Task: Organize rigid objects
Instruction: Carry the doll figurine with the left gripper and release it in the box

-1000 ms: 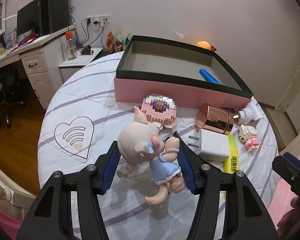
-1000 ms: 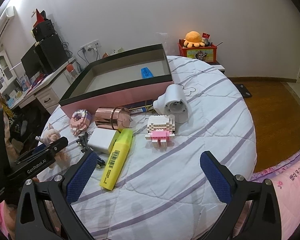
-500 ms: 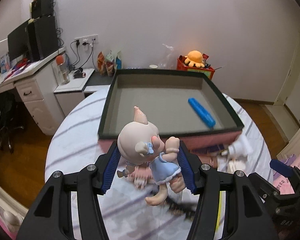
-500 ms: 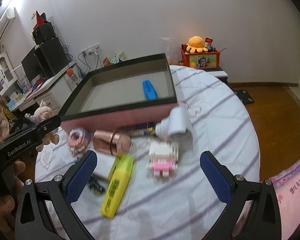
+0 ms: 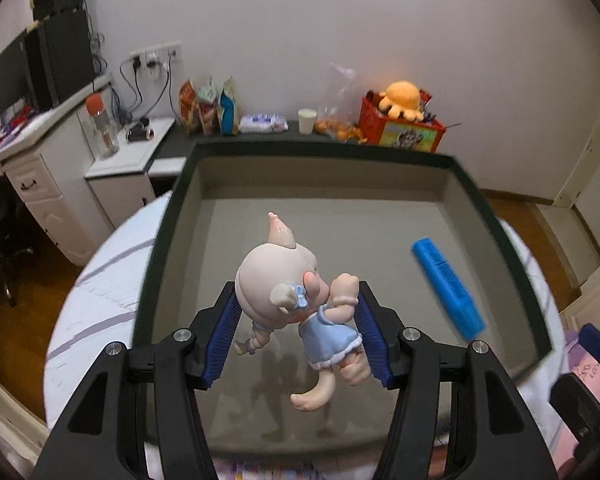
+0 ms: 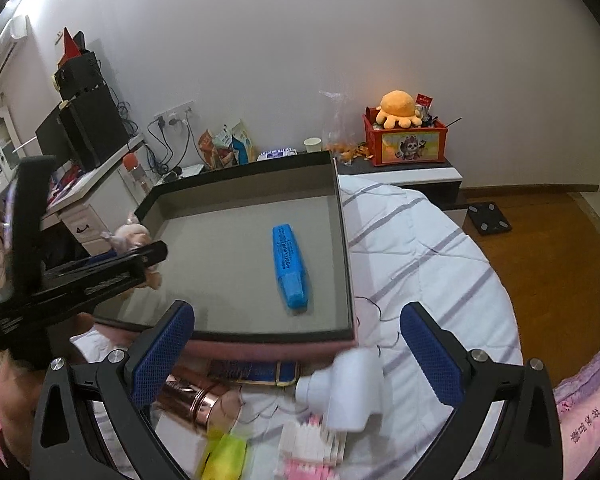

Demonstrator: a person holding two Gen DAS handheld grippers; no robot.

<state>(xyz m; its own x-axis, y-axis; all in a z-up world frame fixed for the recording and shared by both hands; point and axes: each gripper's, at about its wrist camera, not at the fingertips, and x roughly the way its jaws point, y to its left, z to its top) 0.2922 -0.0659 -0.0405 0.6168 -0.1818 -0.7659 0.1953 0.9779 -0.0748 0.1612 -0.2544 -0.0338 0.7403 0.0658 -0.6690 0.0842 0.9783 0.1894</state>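
Note:
My left gripper (image 5: 298,332) is shut on a pig figurine (image 5: 288,292) in a blue dress and holds it above the floor of the pink box (image 5: 328,208) with its dark rim. A blue highlighter (image 5: 446,286) lies in the box at the right; it also shows in the right wrist view (image 6: 290,264). My right gripper (image 6: 296,354) is open and empty, above the box's near wall (image 6: 260,348). The left gripper with the figurine (image 6: 134,234) shows at the left in the right wrist view.
On the striped round table (image 6: 416,248) in front of the box lie a copper cup (image 6: 198,398), a white plug adapter (image 6: 346,382), a yellow highlighter (image 6: 224,454) and a pink block figure (image 6: 312,450). A desk (image 5: 32,152) and a red toy box (image 5: 400,128) stand behind.
My left gripper has carried the pig figurine forward from above the table to over the inside of the box. My right gripper has moved closer to the box and stays open.

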